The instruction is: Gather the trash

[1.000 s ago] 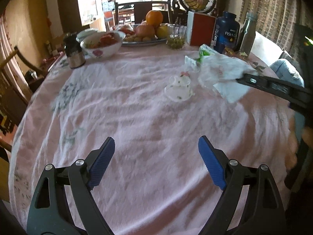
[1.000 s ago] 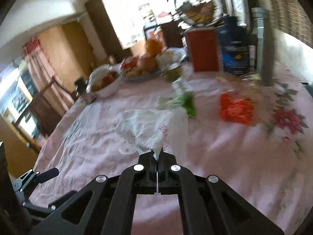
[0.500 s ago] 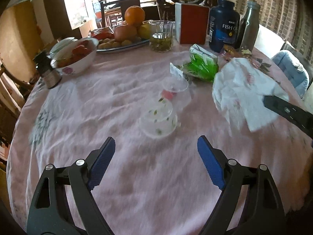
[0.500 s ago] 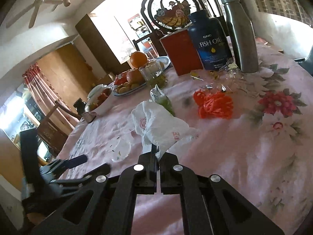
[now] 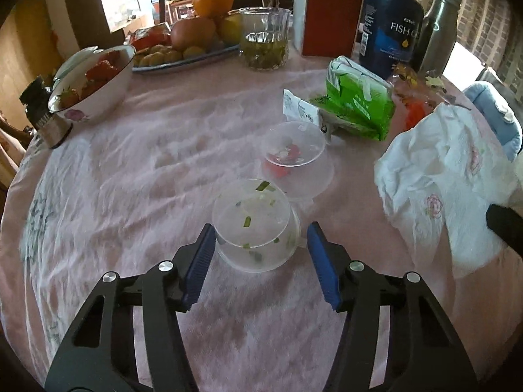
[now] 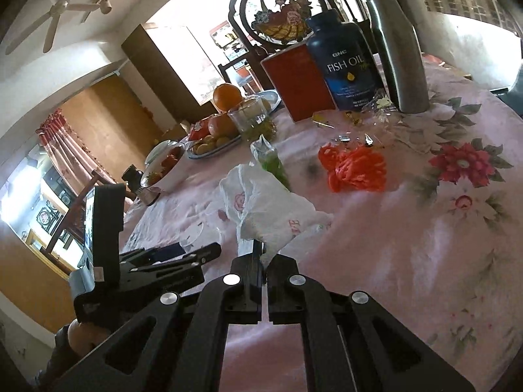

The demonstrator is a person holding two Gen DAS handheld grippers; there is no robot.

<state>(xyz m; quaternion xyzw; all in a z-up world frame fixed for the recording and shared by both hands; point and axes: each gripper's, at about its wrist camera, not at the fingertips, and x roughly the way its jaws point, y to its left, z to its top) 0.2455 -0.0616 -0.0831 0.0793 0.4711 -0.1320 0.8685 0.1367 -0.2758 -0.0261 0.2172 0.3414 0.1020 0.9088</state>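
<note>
An upturned clear plastic cup (image 5: 255, 228) with green scraps sits on the pink tablecloth between the blue pads of my left gripper (image 5: 260, 248), which is open around it, not touching. A second clear cup (image 5: 294, 160) with red scraps lies just beyond. A green wrapper (image 5: 356, 104) lies farther back. My right gripper (image 6: 264, 254) is shut on a white plastic bag (image 6: 268, 209), holding it above the cloth; the bag also shows in the left wrist view (image 5: 447, 176). Orange plastic trash (image 6: 356, 170) and small foil scraps (image 6: 356, 137) lie beyond the bag.
A strawberry bowl (image 5: 94, 85), fruit plate (image 5: 183, 55), glass of tea (image 5: 264, 42), red box (image 5: 327, 16), fish oil bottle (image 5: 392, 26) and steel bottle (image 5: 438, 29) stand along the far side. A dark pepper grinder (image 5: 42, 114) stands at the left edge.
My left gripper moved forward and down until its jaws flank the nearer clear cup. My right gripper, still shut on the bag, shifted right and nearer the table edge.
</note>
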